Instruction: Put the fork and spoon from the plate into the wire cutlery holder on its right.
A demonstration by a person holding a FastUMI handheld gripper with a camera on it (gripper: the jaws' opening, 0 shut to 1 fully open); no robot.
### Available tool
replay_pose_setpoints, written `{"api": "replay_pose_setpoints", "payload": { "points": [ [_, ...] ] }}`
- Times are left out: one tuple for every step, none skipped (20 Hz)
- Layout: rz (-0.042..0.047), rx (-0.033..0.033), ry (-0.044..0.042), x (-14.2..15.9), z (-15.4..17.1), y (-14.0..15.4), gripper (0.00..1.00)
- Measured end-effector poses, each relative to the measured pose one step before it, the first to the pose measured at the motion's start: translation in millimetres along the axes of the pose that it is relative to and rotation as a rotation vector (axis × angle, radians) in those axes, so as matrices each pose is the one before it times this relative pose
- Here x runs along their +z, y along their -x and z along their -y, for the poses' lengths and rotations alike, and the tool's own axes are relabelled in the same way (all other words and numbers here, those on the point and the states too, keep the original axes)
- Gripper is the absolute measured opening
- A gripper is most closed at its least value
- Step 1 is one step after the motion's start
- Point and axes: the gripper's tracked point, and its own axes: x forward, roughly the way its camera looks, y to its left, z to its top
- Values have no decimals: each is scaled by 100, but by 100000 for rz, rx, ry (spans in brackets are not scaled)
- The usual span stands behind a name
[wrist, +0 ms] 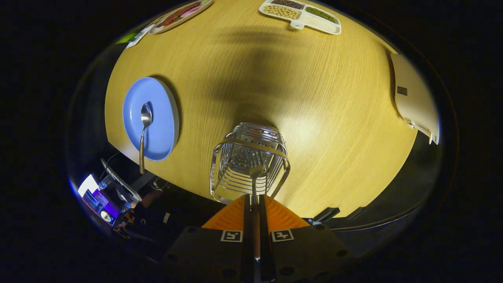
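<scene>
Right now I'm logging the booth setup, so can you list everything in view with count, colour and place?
Table: one, light wood, under everything.
Plate: one, blue, left of the wire cutlery holder.
Spoon: one, silver, on the plate, handle sticking out over the plate's near rim.
Wire cutlery holder: one, silver, just ahead of the fingers.
Fork: one, silver, handle held between the fingers, head over the holder's opening.
Divided tray: one, white, far side of the table, holding beans or grains.
Patterned tray: one, far left of the table.
Pale flat object: one, off-white, at the table's right edge; cannot identify.
Gripper: one, fingers shut on the fork handle.
</scene>
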Motion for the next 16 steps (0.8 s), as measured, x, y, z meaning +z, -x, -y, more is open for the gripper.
{"api": "replay_pose_setpoints", "payload": {
  "points": [
    [3526, 1226, -344, 66, -91, 3, 12],
    [3875, 1768, -460, 248, -154, 356, 12],
    [4031, 1564, -471, 212, -342, 509, 12],
    [4325, 976, -288, 169, -220, 460, 12],
    [4337, 1139, -68, -13, -249, 369, 12],
    [4637, 1496, -182, 280, -483, 549, 13],
    [4962, 1816, -197, 278, -885, 614, 13],
    [5092, 1966, -332, 284, -1013, 458, 12],
    [4823, 2377, -169, 107, -1060, 365, 13],
    [4173, 2434, -412, 192, -1329, 311, 14],
    [3467, 2799, -555, 173, -1490, 268, 15],
    [2873, 2437, -854, -11, -1419, 26, 18],
    [1678, 3562, -987, -384, -1554, -219, 21],
    [735, 3188, -668, -569, -2043, -269, 26],
    [-226, 2116, 188, -421, -1470, -490, 32],
    [-42, 1276, 416, -437, -1090, -689, 39]
  ]
}}
